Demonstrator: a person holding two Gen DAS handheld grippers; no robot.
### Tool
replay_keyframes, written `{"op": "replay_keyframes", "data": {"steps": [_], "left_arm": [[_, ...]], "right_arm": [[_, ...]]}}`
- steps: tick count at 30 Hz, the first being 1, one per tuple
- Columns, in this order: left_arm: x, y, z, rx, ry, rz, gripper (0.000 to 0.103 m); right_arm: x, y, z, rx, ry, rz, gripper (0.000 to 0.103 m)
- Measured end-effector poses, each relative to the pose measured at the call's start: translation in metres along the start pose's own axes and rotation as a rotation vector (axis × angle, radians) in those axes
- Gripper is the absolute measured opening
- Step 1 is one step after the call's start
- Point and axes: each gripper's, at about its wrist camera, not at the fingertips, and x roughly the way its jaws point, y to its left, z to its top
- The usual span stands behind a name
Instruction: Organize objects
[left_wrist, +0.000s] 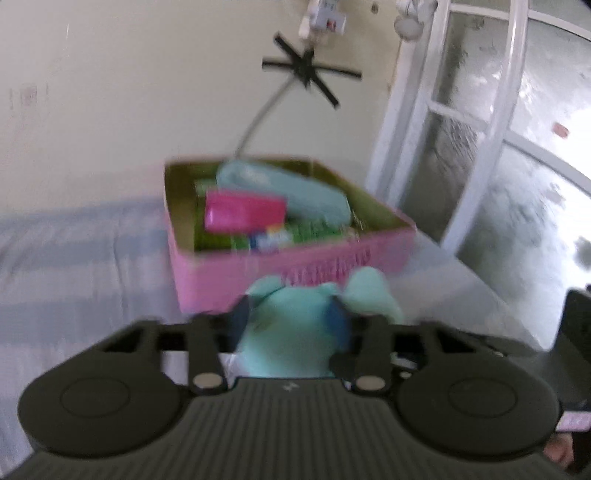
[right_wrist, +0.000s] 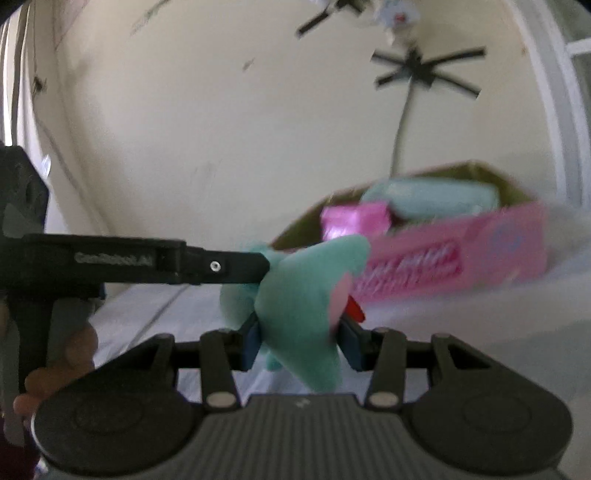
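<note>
Bedding (left_wrist: 74, 258), pale and striped, is spread beneath everything and forms the work surface. Pink box (left_wrist: 258, 266), open-topped with an olive lining, is set on it near the wall and is seen already part filled: a long pale blue pouch (left_wrist: 288, 188), a magenta packet (left_wrist: 243, 212) and green-printed packs (left_wrist: 303, 232) are lodged inside. That portion of the tidying is judged done.

Teal plush toy (right_wrist: 303, 295), soft and lobed with a pink patch, is held clear of the bedding, just short of the box's near wall and not yet over its rim. It is gripped from two sides: the left gripper (left_wrist: 291, 325) is closed narrowly on its body, and the right gripper (right_wrist: 299, 343) is likewise clamped on it, blue pads (right_wrist: 251, 343) pressed into the fabric.

Remaining work is judged to be the carry over the rim and the release of the toy inside. Other loose items are not shown; heavy blur hides finer detail.
</note>
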Motion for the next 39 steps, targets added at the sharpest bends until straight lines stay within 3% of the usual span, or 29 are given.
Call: {"op": "replay_keyframes", "data": {"steps": [1,2,3,5,7,9,11,12,14,16,21,23,27,28,30,31,32,34,39], "left_arm": [[-0.001,0.004,-0.007,-0.005,0.012,-0.003,0.031],[-0.001,0.008,-0.013,-0.008,0.025,-0.016,0.018],[0.000,0.012,-0.019,-0.019,0.047,-0.031,0.015],[-0.002,0.018,-0.028,-0.049,0.057,-0.046,0.015],[-0.007,0.020,-0.031,-0.049,0.044,-0.039,0.017],[-0.012,0.024,-0.031,-0.061,0.038,-0.020,0.032],[-0.021,0.029,-0.031,-0.088,0.014,0.000,0.057],[-0.025,0.032,-0.032,-0.098,-0.003,0.002,0.060],[-0.032,0.039,-0.034,-0.120,-0.016,-0.013,0.075],[-0.030,0.042,-0.035,-0.152,0.006,-0.061,0.087],[-0.007,0.043,-0.040,-0.248,0.118,-0.207,0.088],[0.001,0.039,-0.042,-0.249,0.136,-0.197,0.088],[0.010,0.029,-0.046,-0.239,0.148,-0.180,0.086],[0.012,0.027,-0.046,-0.234,0.144,-0.171,0.081],[0.015,0.024,-0.047,-0.201,0.129,-0.157,0.061],[0.018,0.022,-0.047,-0.192,0.140,-0.156,0.052],[0.021,0.021,-0.047,-0.189,0.146,-0.132,0.049],[0.020,0.019,-0.045,-0.170,0.137,-0.116,0.047],[0.003,-0.001,-0.013,-0.028,0.022,-0.075,0.047]], "right_arm": [[-0.001,0.006,-0.004,-0.014,0.014,-0.010,0.044],[-0.001,0.012,-0.006,-0.031,0.025,-0.023,0.044],[-0.001,0.017,-0.009,-0.045,0.034,-0.031,0.046],[-0.002,0.027,-0.013,-0.070,0.046,-0.049,0.049],[-0.003,0.036,-0.017,-0.105,0.047,-0.077,0.067],[-0.002,0.042,-0.020,-0.131,0.064,-0.113,0.072],[-0.008,0.044,-0.025,-0.142,0.072,-0.133,0.072],[-0.012,0.042,-0.025,-0.136,0.068,-0.134,0.073],[-0.023,0.037,-0.025,-0.120,0.051,-0.141,0.078],[-0.033,0.029,-0.024,-0.101,0.032,-0.156,0.082],[-0.046,0.012,-0.017,-0.037,0.007,-0.170,0.085],[-0.049,0.007,-0.013,-0.033,-0.005,-0.146,0.085],[-0.043,0.005,-0.010,-0.029,-0.008,-0.117,0.078],[-0.040,0.006,-0.011,-0.026,0.003,-0.103,0.074],[-0.030,0.005,-0.010,-0.038,0.021,-0.098,0.069],[-0.024,0.004,-0.011,-0.044,0.040,-0.088,0.060],[-0.017,0.001,-0.012,-0.031,0.062,-0.069,0.055],[-0.012,0.000,-0.014,-0.001,0.071,-0.027,0.037],[-0.023,0.017,0.003,-0.127,-0.012,-0.079,0.030]]}}
